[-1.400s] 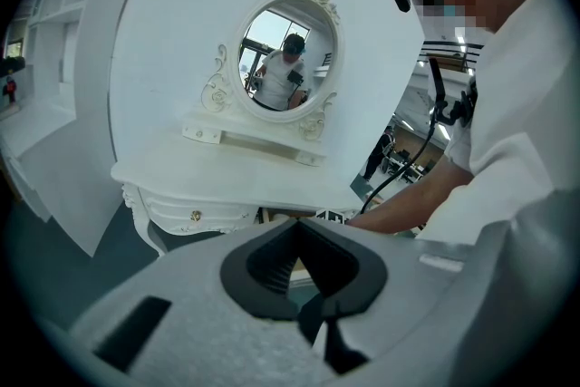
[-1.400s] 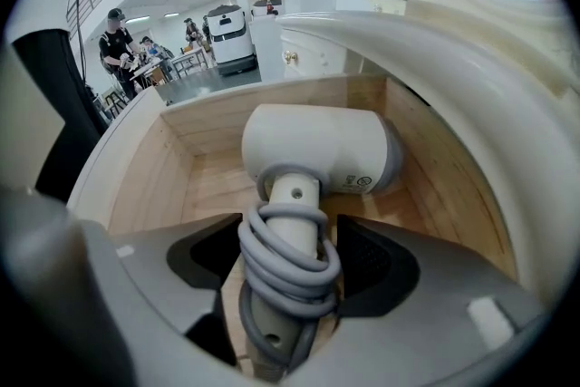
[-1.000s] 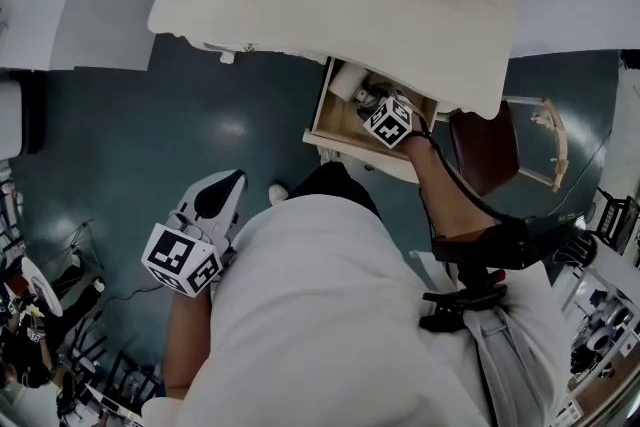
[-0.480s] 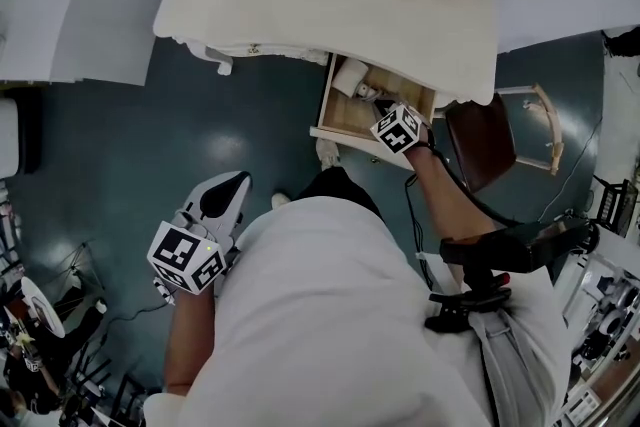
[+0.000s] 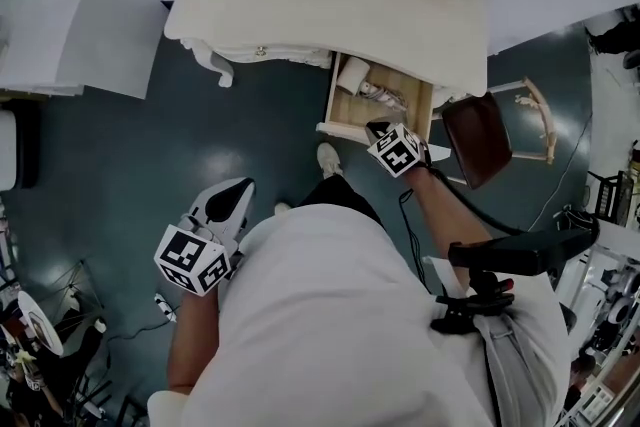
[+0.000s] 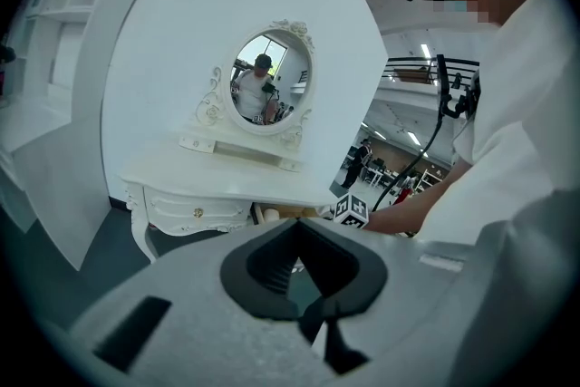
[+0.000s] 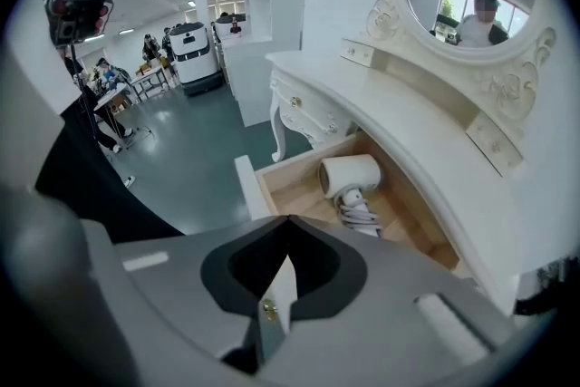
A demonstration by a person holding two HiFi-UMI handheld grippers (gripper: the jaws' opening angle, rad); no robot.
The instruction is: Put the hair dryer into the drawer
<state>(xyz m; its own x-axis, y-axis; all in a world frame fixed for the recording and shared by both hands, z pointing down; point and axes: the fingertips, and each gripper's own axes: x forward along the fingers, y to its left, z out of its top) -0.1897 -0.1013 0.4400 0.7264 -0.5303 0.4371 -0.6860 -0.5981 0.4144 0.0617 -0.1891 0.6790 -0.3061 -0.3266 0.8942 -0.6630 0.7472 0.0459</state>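
Note:
The white hair dryer (image 7: 349,175) lies in the open wooden drawer (image 7: 249,186) of the cream dressing table, its cord coiled beside it. In the head view the hair dryer (image 5: 352,75) shows at the back left of the drawer (image 5: 327,105). My right gripper (image 5: 380,128) hangs just over the drawer's front edge, clear of the dryer. In its own view the right gripper (image 7: 288,220) is shut and holds nothing. My left gripper (image 5: 240,185) is far off at the lower left above the floor. Seen from its own camera, the left gripper (image 6: 294,222) is also shut and holds nothing.
The dressing table top (image 5: 330,0) overhangs the drawer, and an oval mirror (image 6: 267,86) stands on it. A chair with a brown seat (image 5: 478,137) is at the drawer's right. The person's shoe (image 5: 328,156) rests on the teal floor (image 5: 130,135) below the drawer.
My right gripper has drawn back out of the drawer and risen to its front edge; the hair dryer stays inside. My left gripper has drifted slightly.

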